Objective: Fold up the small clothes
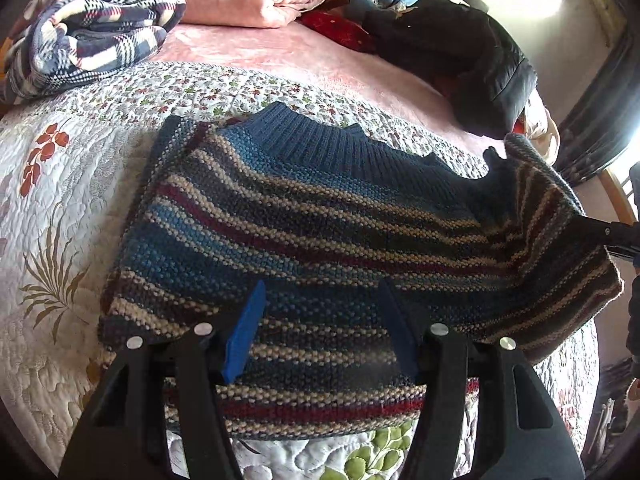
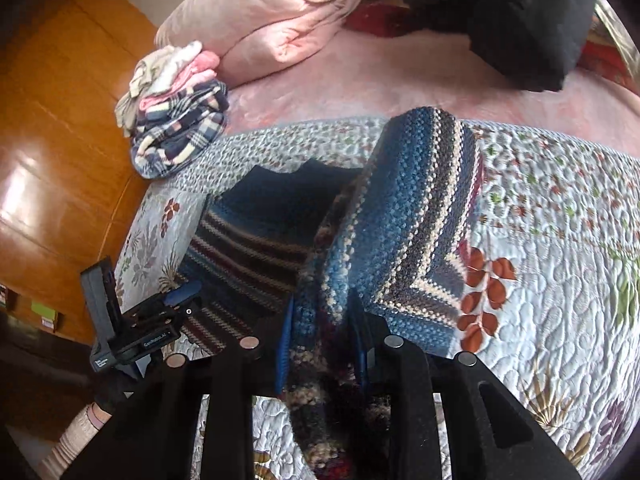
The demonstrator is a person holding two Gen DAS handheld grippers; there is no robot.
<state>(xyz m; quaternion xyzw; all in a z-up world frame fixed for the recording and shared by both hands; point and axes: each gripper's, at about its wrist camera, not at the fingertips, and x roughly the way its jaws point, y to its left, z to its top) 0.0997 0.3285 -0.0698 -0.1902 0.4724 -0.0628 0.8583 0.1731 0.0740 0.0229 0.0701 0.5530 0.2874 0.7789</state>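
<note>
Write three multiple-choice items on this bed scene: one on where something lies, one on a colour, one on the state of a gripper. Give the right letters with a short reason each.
1. Where does the plaid blanket lie relative to the striped sweater in the left wrist view?
A. Beyond it, to the upper left
B. Underneath it
C. Hanging off the right gripper

2. What colour is the sweater's ribbed neckband?
A. Pink
B. Dark blue
C. Green

3. What is the right gripper doing?
A. Open over bare quilt
B. Holding the plaid blanket
C. Shut on a lifted part of the sweater

Answers:
1. A, the blanket sits bunched near the pink pillow, apart from the sweater.
2. B, the ribbing is dark blue.
3. C, knit fabric is bunched between its blue fingers and rises off the quilt.
</note>
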